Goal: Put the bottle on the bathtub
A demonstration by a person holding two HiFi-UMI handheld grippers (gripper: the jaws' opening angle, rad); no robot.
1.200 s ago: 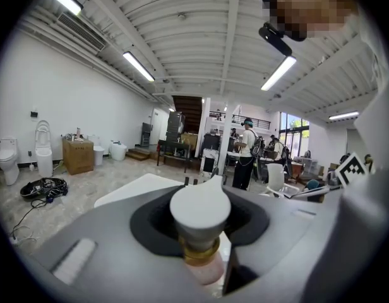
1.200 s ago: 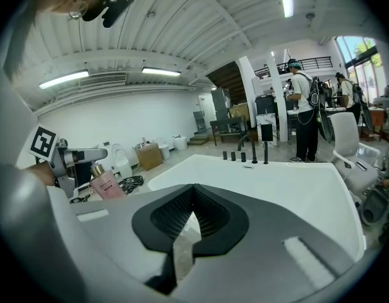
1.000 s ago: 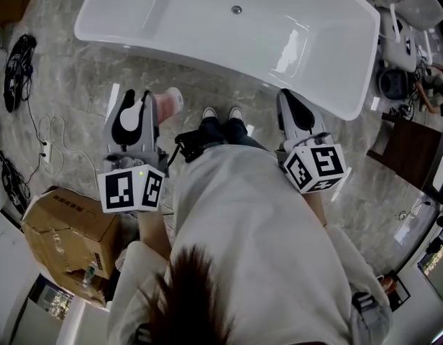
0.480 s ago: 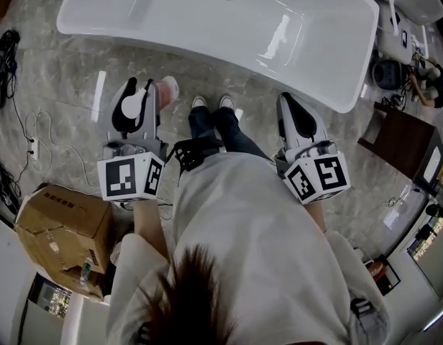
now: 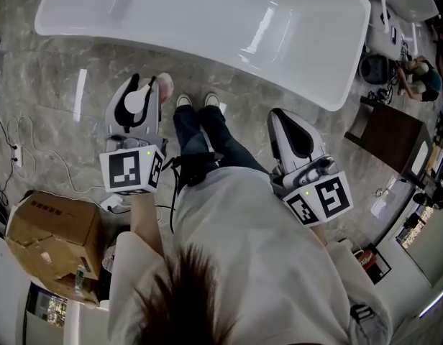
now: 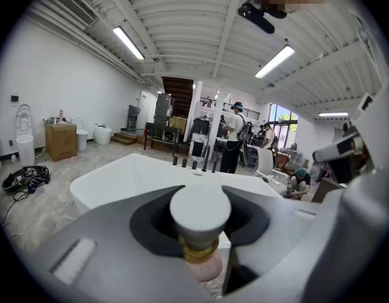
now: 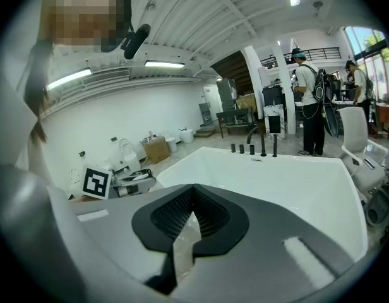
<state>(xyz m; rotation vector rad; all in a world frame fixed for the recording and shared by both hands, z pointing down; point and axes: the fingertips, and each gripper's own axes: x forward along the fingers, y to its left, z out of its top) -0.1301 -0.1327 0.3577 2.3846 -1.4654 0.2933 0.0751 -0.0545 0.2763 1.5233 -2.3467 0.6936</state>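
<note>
A pink bottle [image 5: 164, 88] with a white cap [image 6: 199, 211] and a gold collar is held in my left gripper [image 5: 139, 99], whose jaws are shut on it. It hangs above the marble floor, just short of the white bathtub [image 5: 207, 27]. The tub [image 6: 137, 178] lies straight ahead in the left gripper view. My right gripper [image 5: 292, 131] is shut with nothing in it, its jaws meeting in a thin seam [image 7: 182, 245]. It also points toward the bathtub [image 7: 289, 188].
A cardboard box [image 5: 49, 236] sits on the floor at the left, with cables [image 5: 20, 146] beside it. The person's feet [image 5: 194, 101] stand close to the tub. A dark wooden cabinet [image 5: 383, 131] stands at the right. People [image 6: 234, 137] stand beyond the tub.
The view has shifted, so the bathtub sits higher and further left in frame. Both grippers stay in front of the person; the left one still holds the bottle.
</note>
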